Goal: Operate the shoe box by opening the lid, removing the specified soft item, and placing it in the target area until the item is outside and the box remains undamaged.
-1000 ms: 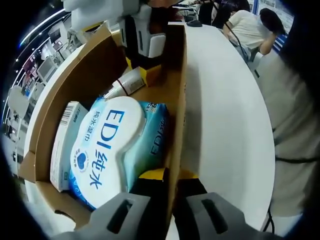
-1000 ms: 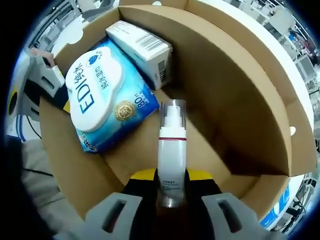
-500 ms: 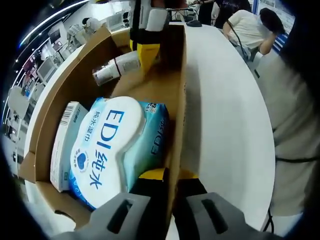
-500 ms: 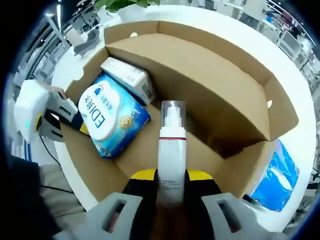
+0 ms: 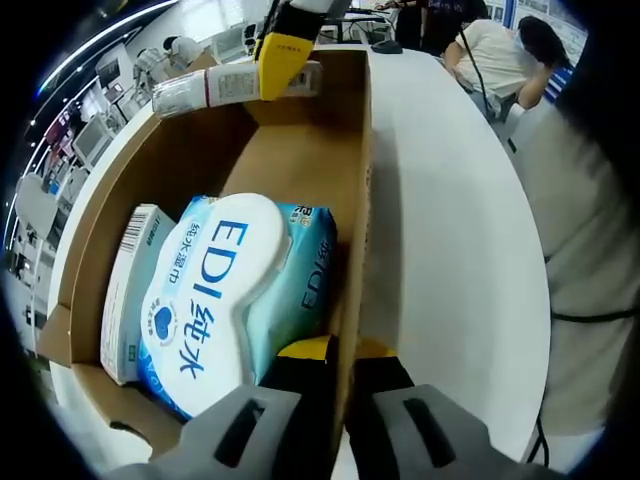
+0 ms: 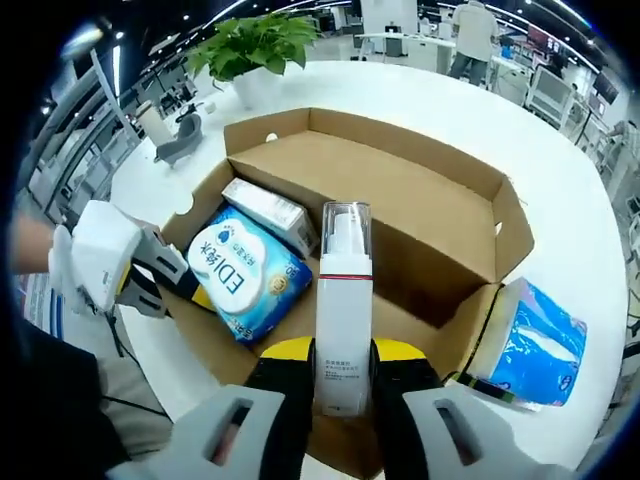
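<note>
**A:** In the left gripper view, what has the left gripper (image 5: 335, 400) got?

**B:** Its jaws are pinched on the near wall of the cardboard box (image 5: 352, 180), one inside, one outside. Just beside them lies the wet-wipes pack (image 5: 225, 295), flat on the box floor with a small carton (image 5: 128, 290) against its far side. At the top, the right gripper (image 5: 285, 45) carries a pump bottle (image 5: 225, 85) above the rim.

**A:** How would that pack handle?

**B:** Soft and pliable, I'd judge, with a slick film wrapper. The stiff lid patch on top may slide; a pinch at an edge or seam looks safer.

**A:** And the right gripper view?

**B:** The right gripper (image 6: 342, 385) is clamped around the bottle's (image 6: 343, 310) lower body, bottle upright, held over the open box (image 6: 400, 215). The wipes pack (image 6: 248, 285) sits inside at the left end. A tissue pack (image 6: 530, 345) lies on the white table (image 6: 560, 215) just outside the box. The left gripper (image 6: 130, 265) grips the box's side.

**A:** Is the bottle rigid?

**B:** It looks hard and smooth, so a firm squeeze suits.
</note>
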### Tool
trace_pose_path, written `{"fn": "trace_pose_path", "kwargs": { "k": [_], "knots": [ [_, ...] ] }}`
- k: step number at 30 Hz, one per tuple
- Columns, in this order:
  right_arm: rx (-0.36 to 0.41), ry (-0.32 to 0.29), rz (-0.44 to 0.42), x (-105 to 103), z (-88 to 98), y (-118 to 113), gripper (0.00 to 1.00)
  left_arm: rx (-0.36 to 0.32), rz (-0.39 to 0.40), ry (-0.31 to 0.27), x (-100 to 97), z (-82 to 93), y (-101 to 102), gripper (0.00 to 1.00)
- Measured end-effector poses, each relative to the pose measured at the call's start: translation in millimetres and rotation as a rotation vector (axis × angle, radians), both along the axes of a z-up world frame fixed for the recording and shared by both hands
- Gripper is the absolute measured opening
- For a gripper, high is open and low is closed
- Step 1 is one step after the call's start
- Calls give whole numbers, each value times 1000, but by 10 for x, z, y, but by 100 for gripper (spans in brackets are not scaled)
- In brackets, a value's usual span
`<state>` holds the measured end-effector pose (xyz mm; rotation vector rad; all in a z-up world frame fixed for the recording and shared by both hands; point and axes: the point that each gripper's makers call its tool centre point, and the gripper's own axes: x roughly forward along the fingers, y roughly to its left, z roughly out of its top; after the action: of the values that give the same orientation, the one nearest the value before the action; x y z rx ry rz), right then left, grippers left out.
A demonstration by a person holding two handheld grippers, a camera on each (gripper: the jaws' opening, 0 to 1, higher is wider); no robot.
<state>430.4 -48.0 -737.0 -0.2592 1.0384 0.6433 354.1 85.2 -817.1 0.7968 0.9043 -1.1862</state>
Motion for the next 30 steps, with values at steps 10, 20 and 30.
{"fn": "trace_pose_path", "kwargs": {
  "k": [10, 20, 30],
  "knots": [
    [43, -30, -46, -32, 178, -24, 17, 0, 1, 1, -4, 1, 1, 2],
    [87, -50, -94, -127, 262, -76, 18, 2, 1, 2, -3, 1, -3, 2],
    [106, -81, -88, -202, 354, -41, 17, 2, 1, 0, -7, 1, -4, 2]
  ]
}}
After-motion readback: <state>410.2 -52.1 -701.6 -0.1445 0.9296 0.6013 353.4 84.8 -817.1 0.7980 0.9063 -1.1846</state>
